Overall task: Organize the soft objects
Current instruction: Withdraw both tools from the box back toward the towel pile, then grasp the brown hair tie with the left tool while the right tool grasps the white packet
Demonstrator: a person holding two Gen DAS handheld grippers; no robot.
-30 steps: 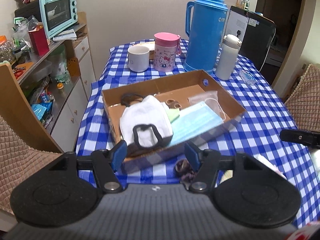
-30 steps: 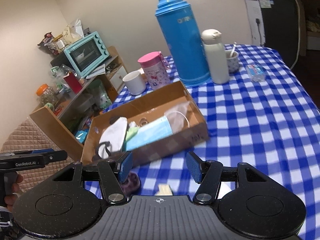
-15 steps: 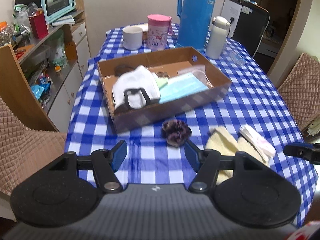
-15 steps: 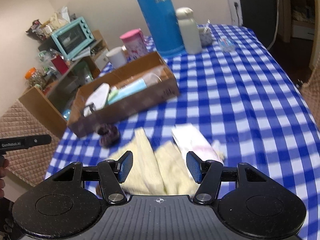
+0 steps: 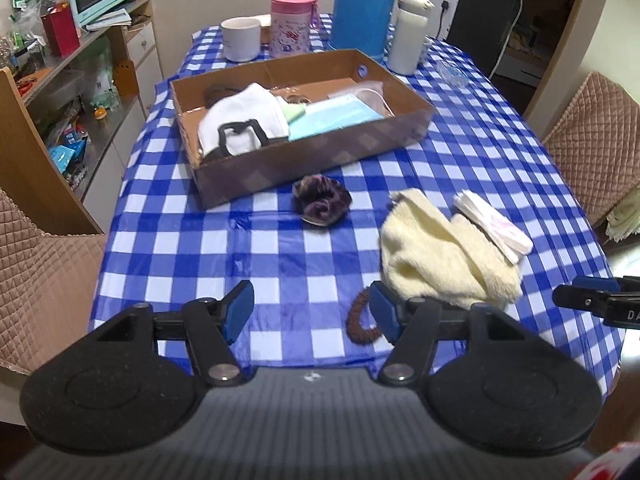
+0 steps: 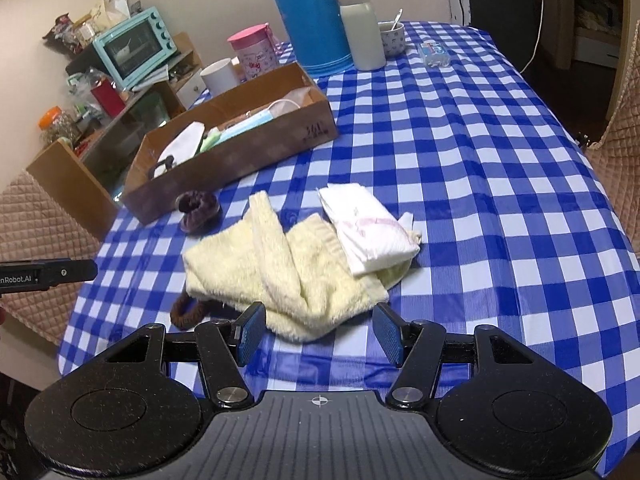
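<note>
Soft cream towel is seen crumpled on the checkered surface, with a folded white cloth resting on its right part. A purple scrunchie lies just beside the cardboard box, in which a white mask and a blue mask are held. A brown hair tie is partly tucked under the towel. The left tool and the right tool are both held spread apart, with nothing gripped.

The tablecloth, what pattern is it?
Blue and white checks on the tablecloth, clearest in the right wrist view.
</note>
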